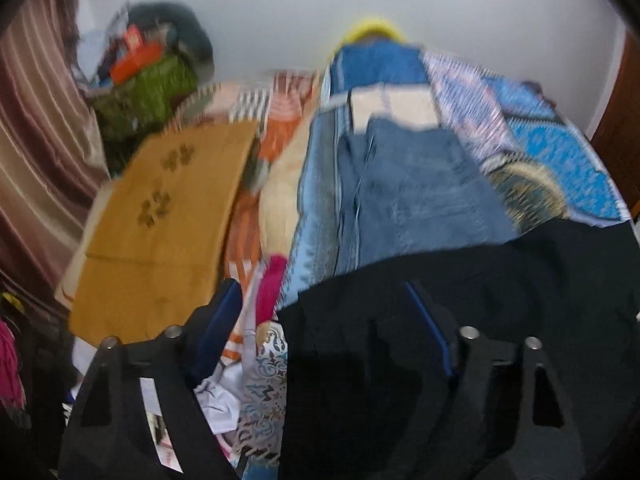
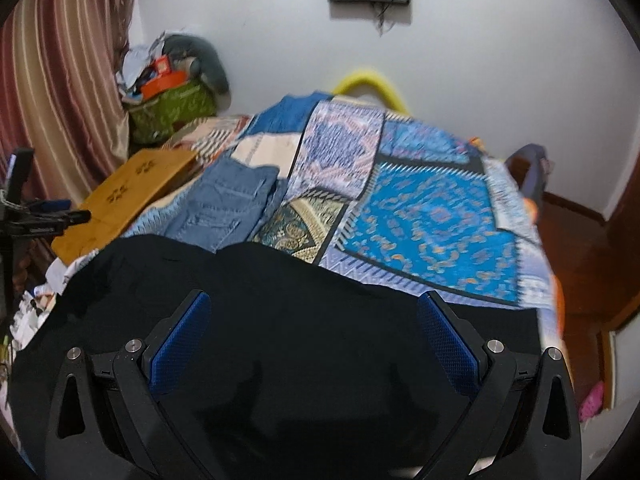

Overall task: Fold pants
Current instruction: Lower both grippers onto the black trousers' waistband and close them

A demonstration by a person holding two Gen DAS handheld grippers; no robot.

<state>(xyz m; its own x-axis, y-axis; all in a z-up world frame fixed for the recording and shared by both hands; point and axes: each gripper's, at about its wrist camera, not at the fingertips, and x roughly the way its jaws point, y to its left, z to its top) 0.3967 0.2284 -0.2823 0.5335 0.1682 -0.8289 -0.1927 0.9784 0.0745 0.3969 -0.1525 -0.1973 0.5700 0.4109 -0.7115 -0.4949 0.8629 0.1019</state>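
Observation:
Black pants lie spread over the near edge of the bed; they also show in the left wrist view. My right gripper is open above the black cloth, its blue pads wide apart and holding nothing. My left gripper is open over the left edge of the black pants, with one finger off the cloth and the other finger over it. Folded blue jeans lie beyond the black pants, also seen in the right wrist view.
A patterned blue patchwork cover lies over the bed. An orange-brown folded cloth lies to the left. A green basket of clutter stands in the far left corner by a striped curtain. A wooden door is at right.

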